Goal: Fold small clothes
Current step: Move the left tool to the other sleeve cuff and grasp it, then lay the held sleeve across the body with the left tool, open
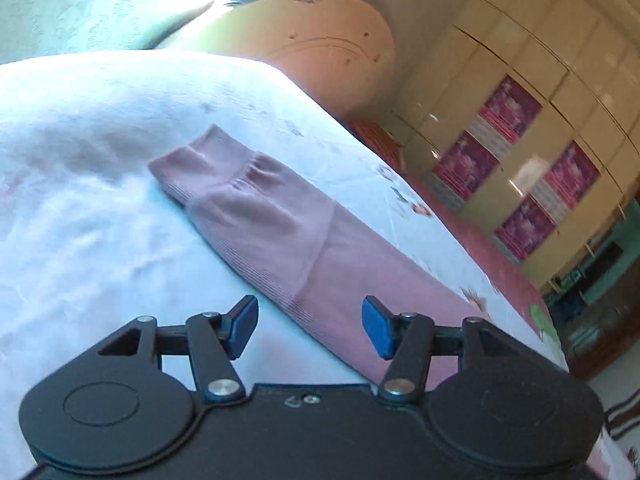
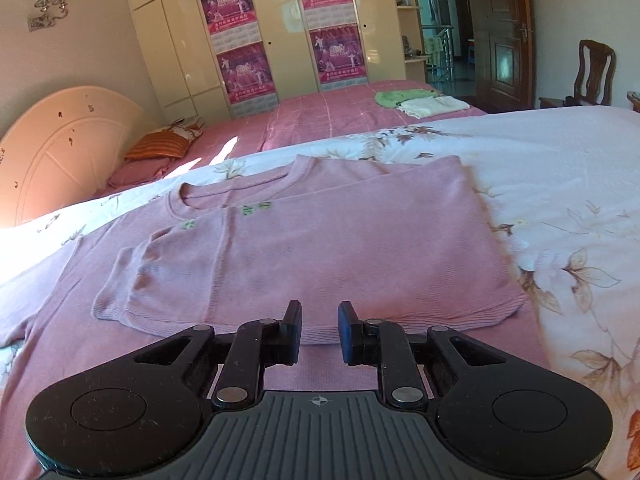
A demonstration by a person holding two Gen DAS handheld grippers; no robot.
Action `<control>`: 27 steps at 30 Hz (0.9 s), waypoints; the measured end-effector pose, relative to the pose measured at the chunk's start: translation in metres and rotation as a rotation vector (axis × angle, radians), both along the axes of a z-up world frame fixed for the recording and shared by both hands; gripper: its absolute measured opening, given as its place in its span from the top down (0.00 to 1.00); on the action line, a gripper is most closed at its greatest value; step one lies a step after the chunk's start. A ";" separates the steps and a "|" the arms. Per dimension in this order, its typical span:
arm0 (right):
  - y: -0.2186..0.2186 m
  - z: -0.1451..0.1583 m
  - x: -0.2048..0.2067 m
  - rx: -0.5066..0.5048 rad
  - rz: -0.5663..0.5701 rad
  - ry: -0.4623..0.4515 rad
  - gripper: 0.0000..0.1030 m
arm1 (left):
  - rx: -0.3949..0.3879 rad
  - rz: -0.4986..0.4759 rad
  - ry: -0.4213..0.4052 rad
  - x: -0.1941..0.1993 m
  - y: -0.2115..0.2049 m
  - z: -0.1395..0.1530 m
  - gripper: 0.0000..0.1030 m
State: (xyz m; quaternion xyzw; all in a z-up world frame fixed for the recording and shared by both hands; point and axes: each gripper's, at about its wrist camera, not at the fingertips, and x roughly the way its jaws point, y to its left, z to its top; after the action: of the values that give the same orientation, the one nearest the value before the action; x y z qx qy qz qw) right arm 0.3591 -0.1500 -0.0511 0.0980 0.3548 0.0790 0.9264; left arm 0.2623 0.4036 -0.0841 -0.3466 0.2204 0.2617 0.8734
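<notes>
Here the pink top (image 2: 320, 240) lies half-folded (one sleeve (image 1: 248, 208) outstretched), left gripper (image 1: 310, 326) and right gripper (image 2: 319, 332) both open, empty

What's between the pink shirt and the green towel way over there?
In the right wrist view, flowered bedding, then the other bed's pink cover, separates the pink shirt from the green towel.

Both wrist cameras are looking down close over the bed (image 2: 560, 152), sharing the pink top (image 2: 320, 248) and wardrobe (image 2: 180, 60).
</notes>
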 end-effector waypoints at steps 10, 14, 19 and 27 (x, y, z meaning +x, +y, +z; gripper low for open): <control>0.028 -0.003 0.035 -0.011 -0.178 0.032 0.81 | -0.150 0.096 -0.100 0.006 0.084 -0.031 0.50; 0.021 -0.001 0.035 -0.003 -0.221 0.032 0.81 | -0.172 0.112 -0.121 0.016 0.100 -0.035 0.64; 0.019 0.000 0.028 -0.022 -0.225 0.036 0.81 | -0.124 0.083 -0.089 0.028 0.102 -0.033 0.88; 0.015 0.000 0.020 -0.025 -0.215 0.028 0.81 | 0.201 -0.231 -0.115 0.064 0.001 0.027 0.89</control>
State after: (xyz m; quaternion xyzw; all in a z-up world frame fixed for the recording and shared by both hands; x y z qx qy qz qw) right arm 0.3796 -0.1354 -0.0507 0.1253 0.3560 -0.0267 0.9257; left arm 0.3266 0.4048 -0.0571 -0.2444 0.1811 0.1599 0.9391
